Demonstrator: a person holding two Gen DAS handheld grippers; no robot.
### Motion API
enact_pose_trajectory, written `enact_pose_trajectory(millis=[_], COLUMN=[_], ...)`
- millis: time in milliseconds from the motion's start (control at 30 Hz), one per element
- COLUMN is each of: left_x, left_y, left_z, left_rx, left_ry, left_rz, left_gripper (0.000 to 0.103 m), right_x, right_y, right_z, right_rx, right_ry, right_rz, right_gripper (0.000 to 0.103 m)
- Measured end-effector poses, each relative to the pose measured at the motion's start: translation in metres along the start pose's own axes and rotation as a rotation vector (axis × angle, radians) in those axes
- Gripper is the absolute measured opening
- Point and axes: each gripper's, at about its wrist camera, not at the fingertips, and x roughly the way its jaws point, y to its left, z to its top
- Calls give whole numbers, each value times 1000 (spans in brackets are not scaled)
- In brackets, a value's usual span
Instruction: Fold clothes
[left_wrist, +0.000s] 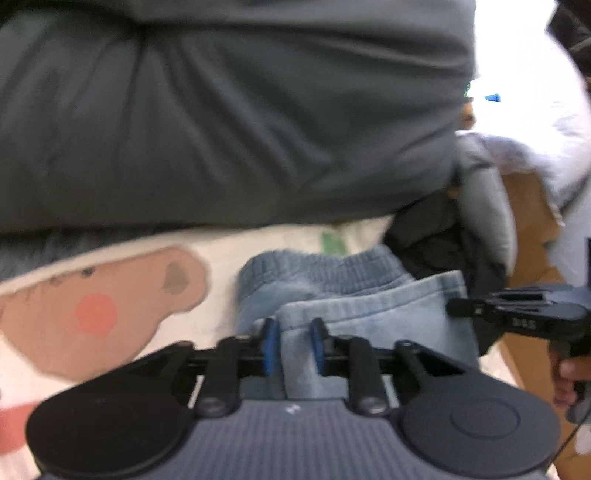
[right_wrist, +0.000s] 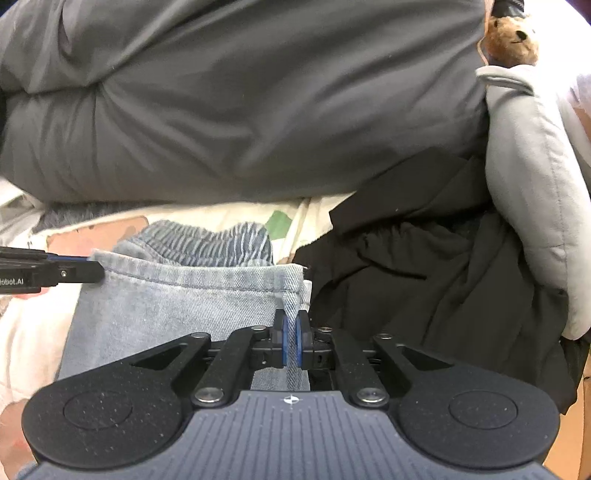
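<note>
Light blue jeans with a ribbed elastic waistband lie folded on a cream bed sheet. In the left wrist view my left gripper is shut on a bunched fold at the left end of the jeans' hem, with denim filling the gap between its blue pads. My right gripper reaches in from the right to the hem's other end. In the right wrist view the right gripper is shut tight on the right corner of the jeans. The left gripper holds the left corner.
A bulky dark grey duvet lies just beyond the jeans. A crumpled black garment and a light grey cushion lie to the right, with a teddy bear behind. The sheet carries a brown bear print. A person's hand holds the right gripper.
</note>
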Motion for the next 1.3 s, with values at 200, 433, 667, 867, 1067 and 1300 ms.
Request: enact_pose_trajectory(millis=[200, 433, 667, 867, 1067, 1300], left_x=[0, 16, 21, 13, -8, -28], left_y=[2, 10, 16, 14, 2, -12], left_z=[-3, -6, -11, -8, 0, 28], left_rx=[-4, -48, -109, -95, -45, 2], left_ry=[-9, 34, 49, 17, -21, -66], left_rz=[-8, -23, -44, -72, -111, -124], left_gripper=[52, 53, 44, 23, 15, 13], right_x=[7, 20, 33, 29, 10, -13], right_y=[2, -4, -16, -14, -6, 6], right_z=[1, -2, -3, -4, -4, 12], right_rx=[-24, 14, 71, 89, 65, 35], right_ry=[16, 53, 63, 44, 2, -60], right_rz=[-13, 12, 73, 118, 96, 42], right_gripper=[47, 53, 55, 22, 8, 5])
